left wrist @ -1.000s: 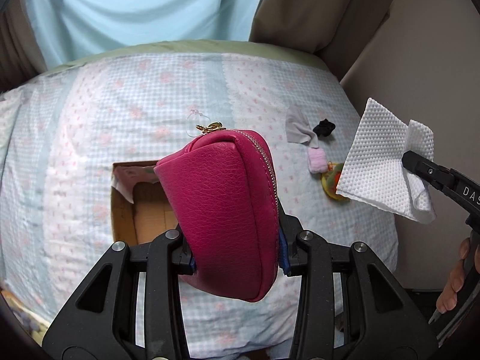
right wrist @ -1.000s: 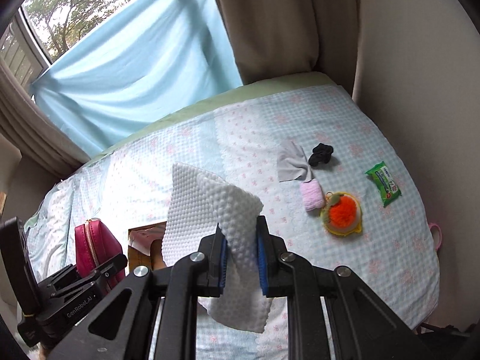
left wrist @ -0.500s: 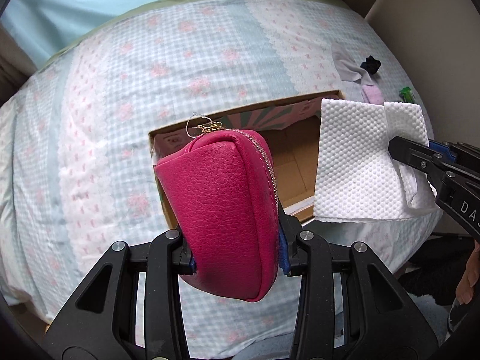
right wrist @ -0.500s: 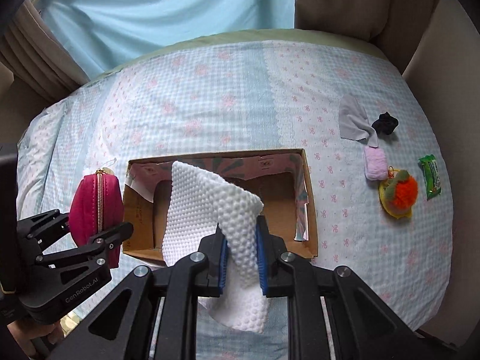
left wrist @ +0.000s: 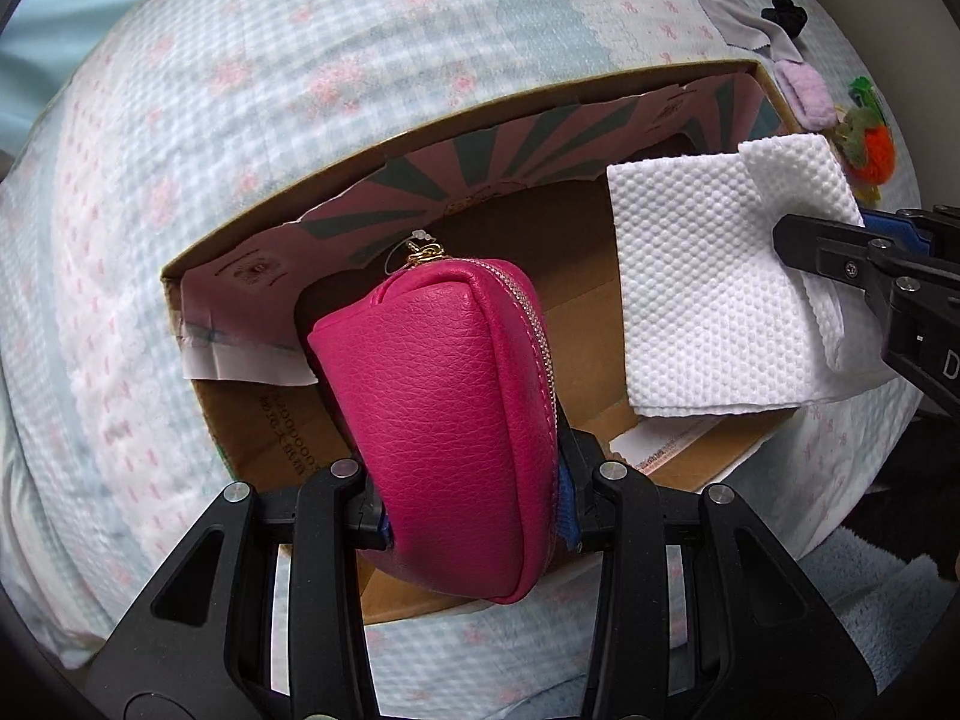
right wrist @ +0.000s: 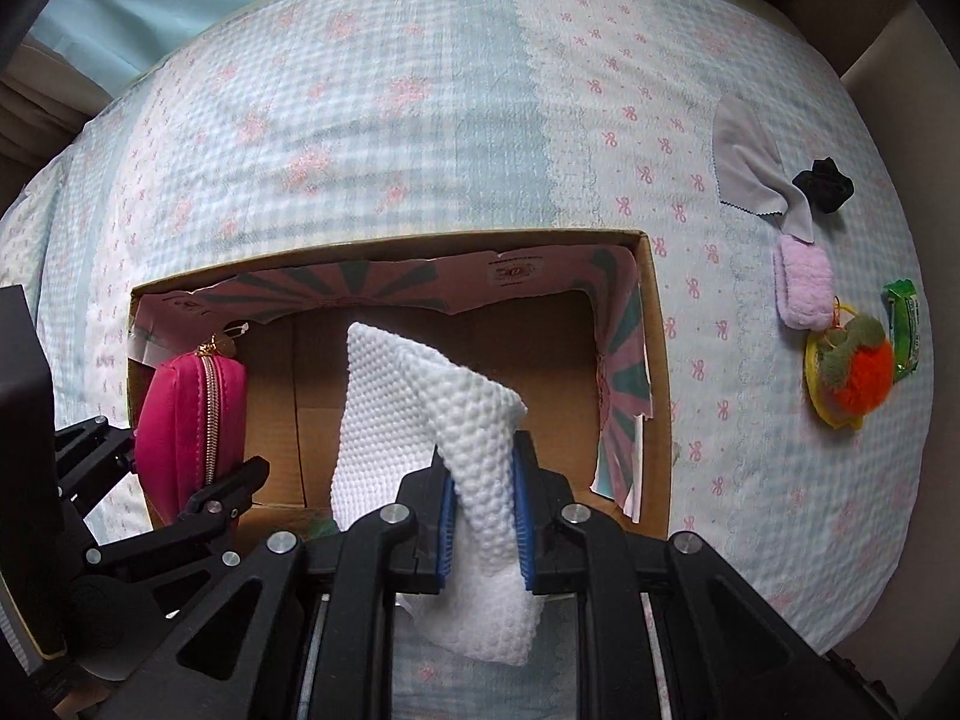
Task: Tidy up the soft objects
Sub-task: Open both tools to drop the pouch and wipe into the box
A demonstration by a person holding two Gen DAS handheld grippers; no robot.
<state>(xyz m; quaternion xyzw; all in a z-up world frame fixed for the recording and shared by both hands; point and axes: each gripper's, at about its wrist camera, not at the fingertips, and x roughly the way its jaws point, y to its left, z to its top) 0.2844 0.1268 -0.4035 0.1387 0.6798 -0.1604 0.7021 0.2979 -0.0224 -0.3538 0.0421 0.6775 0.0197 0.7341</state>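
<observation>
My left gripper (left wrist: 474,498) is shut on a magenta zip pouch (left wrist: 456,420) and holds it over the left part of an open cardboard box (left wrist: 540,96); the pouch also shows in the right wrist view (right wrist: 192,420). My right gripper (right wrist: 480,516) is shut on a white embossed paper towel (right wrist: 420,408), held above the box's (right wrist: 654,360) front middle. The towel hangs at the right in the left wrist view (left wrist: 708,288).
The box sits on a bed with a blue-and-pink patterned cover (right wrist: 420,120). To the box's right lie a grey cloth (right wrist: 744,144), a black scrunchie (right wrist: 822,183), a pink fuzzy pad (right wrist: 804,282), an orange pompom toy (right wrist: 852,372) and a green packet (right wrist: 903,324).
Both grippers have moved forward and down toward the box with their loads. The box now fills more of both views; the pouch and towel now hang over its opening.
</observation>
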